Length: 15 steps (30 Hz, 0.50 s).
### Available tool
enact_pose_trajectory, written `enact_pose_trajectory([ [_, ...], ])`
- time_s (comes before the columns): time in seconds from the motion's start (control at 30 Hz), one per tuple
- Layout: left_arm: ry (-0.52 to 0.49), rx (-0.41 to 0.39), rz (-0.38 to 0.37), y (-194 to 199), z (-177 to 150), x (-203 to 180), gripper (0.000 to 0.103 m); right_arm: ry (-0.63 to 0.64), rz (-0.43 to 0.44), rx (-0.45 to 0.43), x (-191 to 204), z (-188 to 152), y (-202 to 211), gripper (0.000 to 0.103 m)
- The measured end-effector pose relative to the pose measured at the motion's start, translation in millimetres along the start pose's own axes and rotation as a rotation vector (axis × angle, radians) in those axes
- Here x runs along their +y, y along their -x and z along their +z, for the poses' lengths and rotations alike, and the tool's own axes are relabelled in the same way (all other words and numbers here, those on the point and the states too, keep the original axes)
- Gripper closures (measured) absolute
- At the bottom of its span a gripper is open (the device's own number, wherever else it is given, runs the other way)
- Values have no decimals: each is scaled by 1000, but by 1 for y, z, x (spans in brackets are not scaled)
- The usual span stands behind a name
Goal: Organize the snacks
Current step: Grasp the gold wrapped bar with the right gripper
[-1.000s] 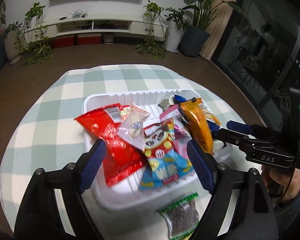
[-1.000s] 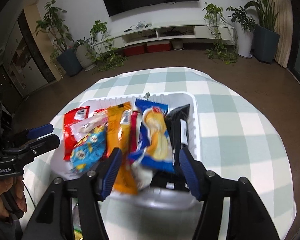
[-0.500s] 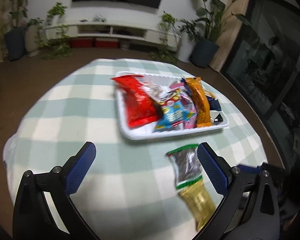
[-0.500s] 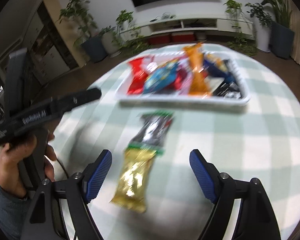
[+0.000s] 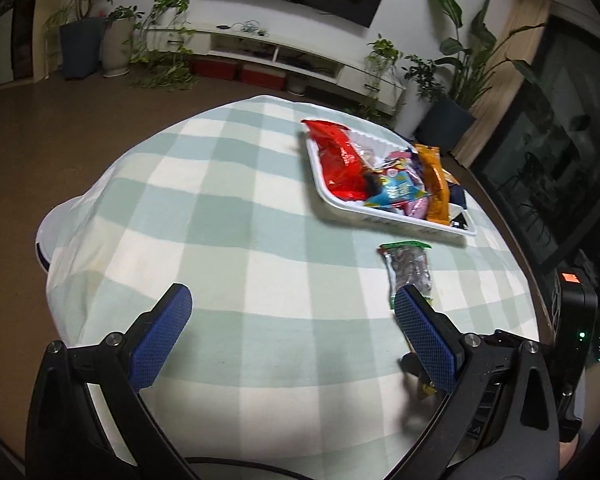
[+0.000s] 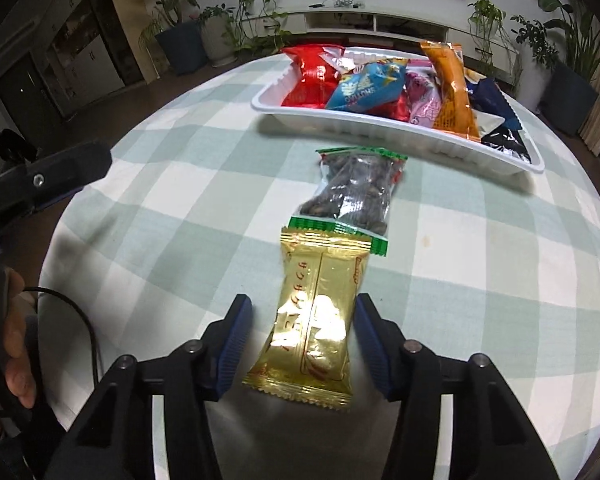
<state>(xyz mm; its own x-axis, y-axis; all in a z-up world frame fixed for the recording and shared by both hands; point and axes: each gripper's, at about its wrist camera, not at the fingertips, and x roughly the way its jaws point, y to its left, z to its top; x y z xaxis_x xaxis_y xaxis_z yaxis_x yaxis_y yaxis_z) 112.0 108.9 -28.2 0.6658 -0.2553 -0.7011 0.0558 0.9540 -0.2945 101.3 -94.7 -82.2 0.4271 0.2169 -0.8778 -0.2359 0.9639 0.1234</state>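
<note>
Our right tongs (image 6: 302, 342) are closing around the gold packet (image 6: 314, 322), pads not yet pressing. Our left tongs (image 5: 290, 336) stand spread over bare counter (image 5: 228, 216). The nut bag (image 6: 354, 194) lies ahead, its near edge under the packet; the tray (image 6: 400, 132) beyond is crowded, and its far snacks are hard to make out.

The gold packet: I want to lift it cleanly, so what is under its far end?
The gold packet overlaps the green-edged near seal of the clear nut bag; the rest lies on the checked tablecloth. How far the seal runs underneath is hidden.
</note>
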Motion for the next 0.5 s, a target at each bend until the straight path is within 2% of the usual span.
enact_pose_trajectory([
  [0.13, -5, -1, 0, 2, -1, 0, 0, 11, -28, 0, -1, 1, -1, 56],
  [0.3, -28, 9, 7, 1, -1, -8, 0, 4, -30, 0, -8, 3, -1, 69],
  [0.5, -64, 39, 13, -8, -1, -23, 0, -8, -13, -3, -16, -4, 3, 70],
])
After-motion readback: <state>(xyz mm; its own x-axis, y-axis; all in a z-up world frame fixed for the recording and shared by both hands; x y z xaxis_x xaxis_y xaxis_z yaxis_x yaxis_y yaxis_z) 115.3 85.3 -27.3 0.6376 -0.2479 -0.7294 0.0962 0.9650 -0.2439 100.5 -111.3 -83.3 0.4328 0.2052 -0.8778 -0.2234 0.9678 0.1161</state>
